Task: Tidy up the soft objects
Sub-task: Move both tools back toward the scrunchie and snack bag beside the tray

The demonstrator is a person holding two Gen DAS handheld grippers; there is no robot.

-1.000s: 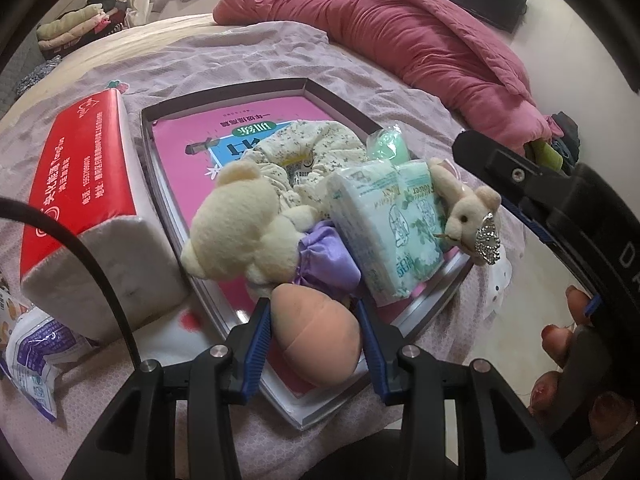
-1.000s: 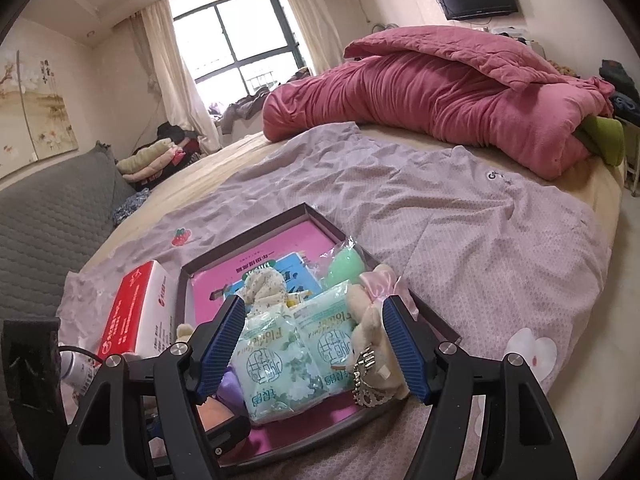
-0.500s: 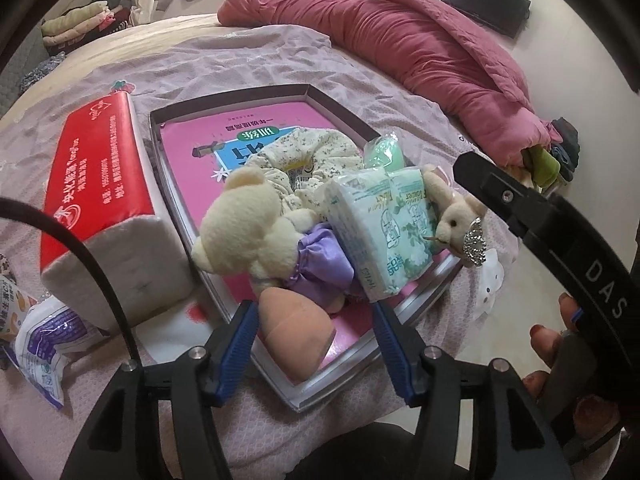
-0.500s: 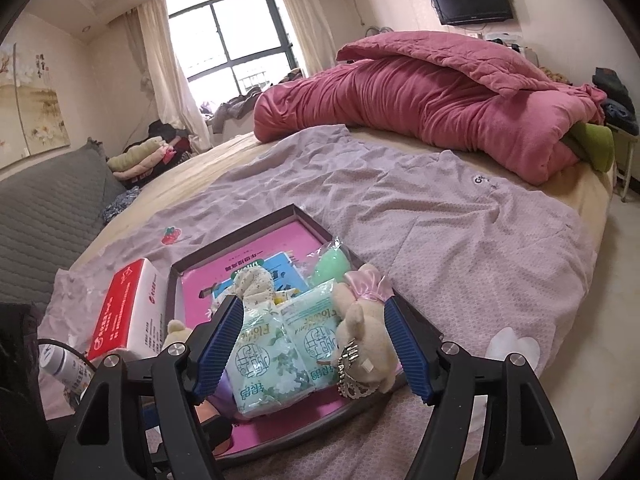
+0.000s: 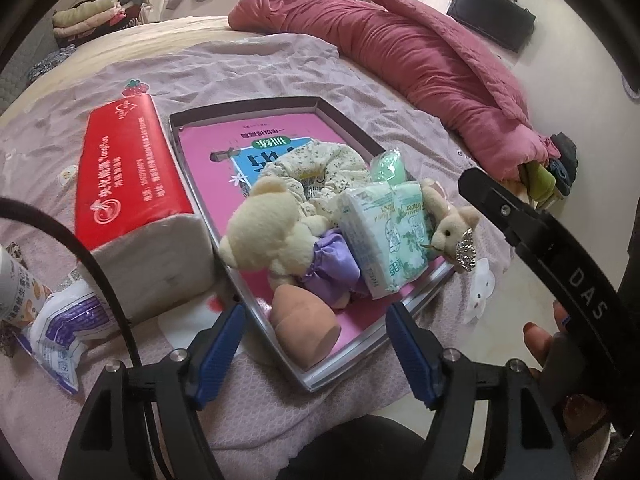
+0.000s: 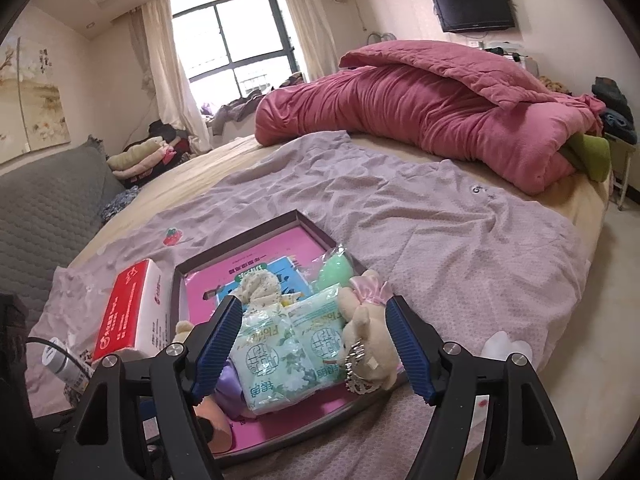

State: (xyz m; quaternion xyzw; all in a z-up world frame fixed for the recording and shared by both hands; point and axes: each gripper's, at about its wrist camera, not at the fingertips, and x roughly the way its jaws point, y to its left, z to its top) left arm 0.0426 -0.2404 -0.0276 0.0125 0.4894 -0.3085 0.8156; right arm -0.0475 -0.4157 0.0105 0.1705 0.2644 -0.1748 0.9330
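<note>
The left gripper stood wide open with nothing between its blue pads, poised just off the near corner of the shallow tray. The peach sponge egg lay on the tray's pink floor at that near corner, its blunt end toward the gripper, framed in the gap between the two fingers but touched by neither. Just beyond it the cream teddy bear in a purple dress lay on its side, pressed against the green tissue packs, which leaned toward the tray's right edge. A small cream bunny with a glittery crown charm rested against the packs at that right edge. Behind them sat a floral scrunchie and a wrapped green sponge, nearer the tray's middle and right side.

The right gripper was likewise spread wide and held nothing. In its view the tissue packs and the bunny appeared between its fingers, below and beyond the tips, not in contact.

Beside the tray's left edge a red tissue box lay on the lilac sheet, with a small plastic packet in front of it. A pink quilt was heaped along the far side of the bed.
</note>
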